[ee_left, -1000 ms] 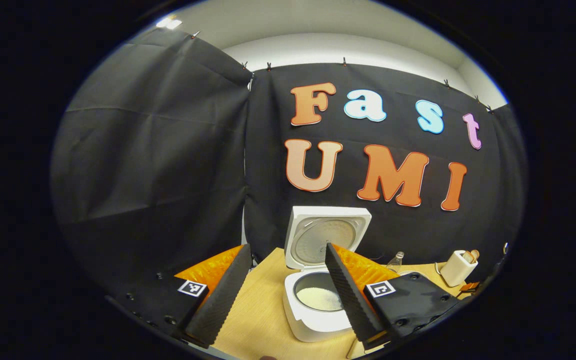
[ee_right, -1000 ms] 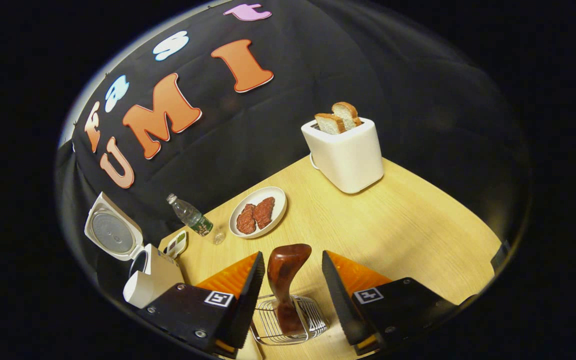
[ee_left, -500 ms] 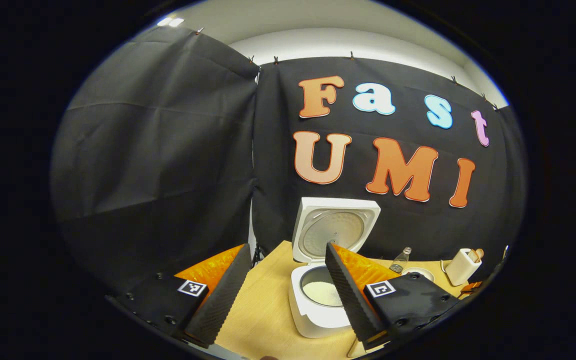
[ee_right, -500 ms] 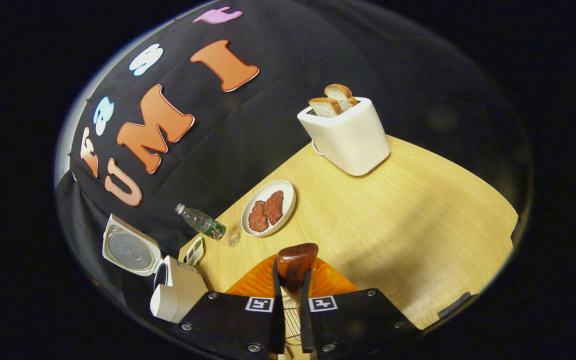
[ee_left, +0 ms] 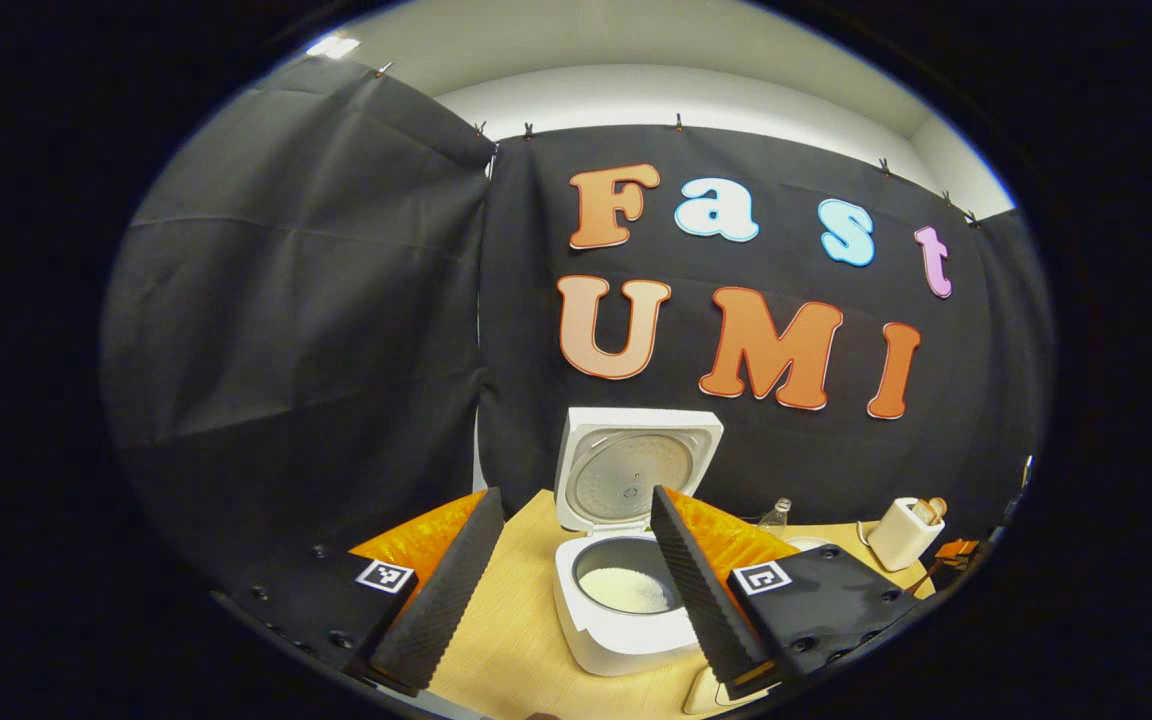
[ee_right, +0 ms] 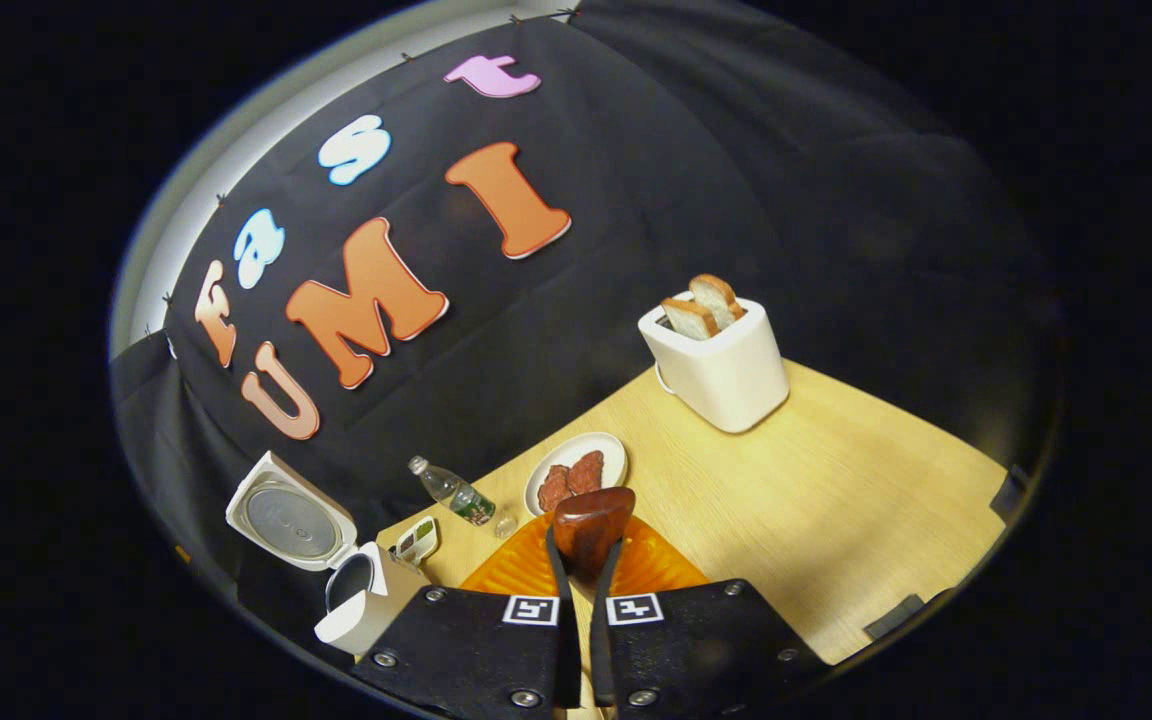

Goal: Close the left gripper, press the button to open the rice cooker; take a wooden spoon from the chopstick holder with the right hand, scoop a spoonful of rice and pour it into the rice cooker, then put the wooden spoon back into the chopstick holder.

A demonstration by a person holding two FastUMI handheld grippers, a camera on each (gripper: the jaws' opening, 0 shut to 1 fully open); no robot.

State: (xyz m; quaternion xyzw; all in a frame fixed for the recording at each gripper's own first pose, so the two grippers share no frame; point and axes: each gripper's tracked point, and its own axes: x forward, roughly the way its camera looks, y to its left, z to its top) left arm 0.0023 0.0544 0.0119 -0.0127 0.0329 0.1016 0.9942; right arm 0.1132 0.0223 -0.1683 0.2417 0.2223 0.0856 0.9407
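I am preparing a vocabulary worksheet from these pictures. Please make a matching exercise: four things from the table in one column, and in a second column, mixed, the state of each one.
Things:
1. rice cooker
2. toaster
3. wooden spoon
4. plate

States:
a. two slices of bread stand up out of it
b. lid raised, white rice in the pot
c. carries two reddish-brown pieces of food
d. held between the closed jaws of the right gripper

Pairs: 1-b, 2-a, 3-d, 4-c
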